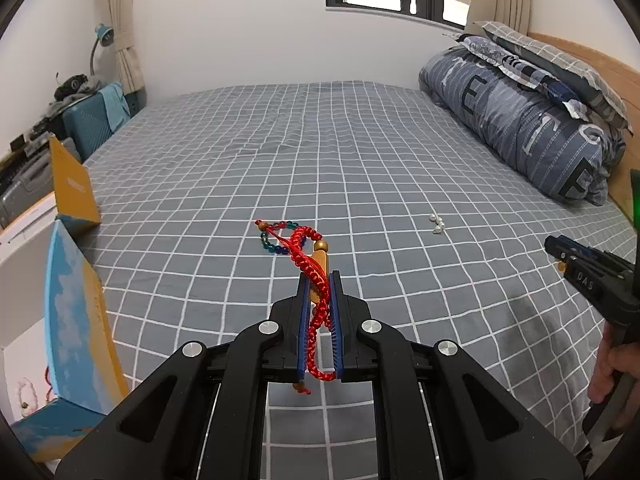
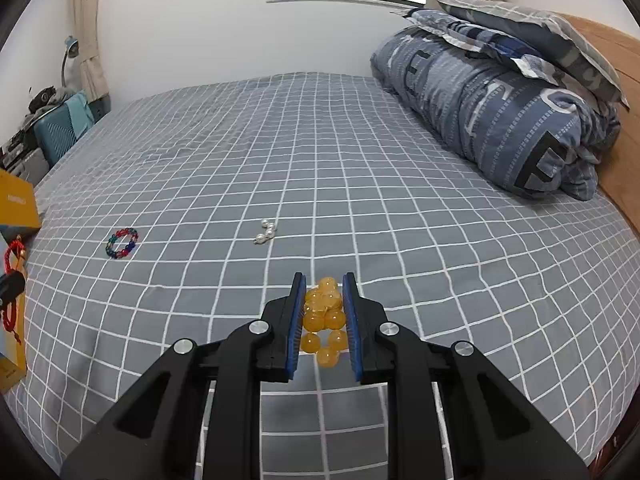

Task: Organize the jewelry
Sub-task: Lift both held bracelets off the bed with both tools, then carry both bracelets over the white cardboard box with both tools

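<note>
My left gripper (image 1: 319, 282) is shut on a red braided cord bracelet (image 1: 316, 308) with wooden beads and holds it above the bed. A multicoloured bead bracelet (image 1: 276, 238) lies on the sheet beyond it, also in the right wrist view (image 2: 122, 243). A small pearl piece (image 1: 437, 224) lies to the right, also in the right wrist view (image 2: 266, 232). My right gripper (image 2: 324, 280) is shut on a yellow amber bead bracelet (image 2: 324, 316). The right gripper also shows at the right edge of the left wrist view (image 1: 560, 250).
An open blue and yellow box (image 1: 76, 320) stands at the bed's left edge, with jewelry inside. A folded quilt (image 1: 520, 128) and pillows lie along the wooden headboard (image 2: 612, 80) on the right. A suitcase and clutter (image 1: 96, 120) sit far left.
</note>
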Demonstrator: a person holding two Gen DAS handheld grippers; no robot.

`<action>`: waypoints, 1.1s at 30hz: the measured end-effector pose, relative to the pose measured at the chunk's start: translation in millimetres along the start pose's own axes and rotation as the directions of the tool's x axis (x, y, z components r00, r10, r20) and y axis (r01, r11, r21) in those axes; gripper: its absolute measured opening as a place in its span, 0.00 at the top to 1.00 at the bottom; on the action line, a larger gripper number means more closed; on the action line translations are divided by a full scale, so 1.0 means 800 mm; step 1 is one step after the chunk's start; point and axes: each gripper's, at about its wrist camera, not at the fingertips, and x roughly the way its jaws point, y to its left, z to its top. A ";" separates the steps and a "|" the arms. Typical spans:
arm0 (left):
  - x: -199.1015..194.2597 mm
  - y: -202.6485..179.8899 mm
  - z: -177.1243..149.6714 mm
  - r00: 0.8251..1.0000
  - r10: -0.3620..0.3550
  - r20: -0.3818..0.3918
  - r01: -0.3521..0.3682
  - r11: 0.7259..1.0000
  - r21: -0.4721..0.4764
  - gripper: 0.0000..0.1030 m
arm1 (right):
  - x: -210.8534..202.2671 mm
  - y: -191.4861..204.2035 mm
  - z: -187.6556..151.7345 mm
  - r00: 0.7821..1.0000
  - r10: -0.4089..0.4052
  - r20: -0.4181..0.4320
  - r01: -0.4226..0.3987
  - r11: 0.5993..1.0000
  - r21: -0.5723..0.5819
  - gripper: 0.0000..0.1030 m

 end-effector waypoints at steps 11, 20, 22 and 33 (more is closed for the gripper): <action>-0.046 0.062 0.009 1.000 0.029 0.003 -0.028 0.998 -0.056 0.92 | -0.031 0.091 0.025 0.990 0.138 0.022 -0.137 0.990 -0.033 0.82; -0.100 0.181 0.002 0.984 0.179 0.001 -0.176 0.970 -0.169 0.92 | -0.071 0.250 0.041 0.955 0.295 0.029 -0.287 0.945 -0.160 0.82; -0.109 0.205 -0.002 0.978 0.208 -0.008 -0.206 0.960 -0.191 0.92 | -0.080 0.287 0.040 0.944 0.329 0.024 -0.319 0.929 -0.189 0.82; -0.160 0.367 -0.067 0.927 0.352 -0.127 -0.374 0.868 -0.327 0.92 | -0.125 0.463 0.005 0.860 0.508 -0.057 -0.496 0.803 -0.330 0.82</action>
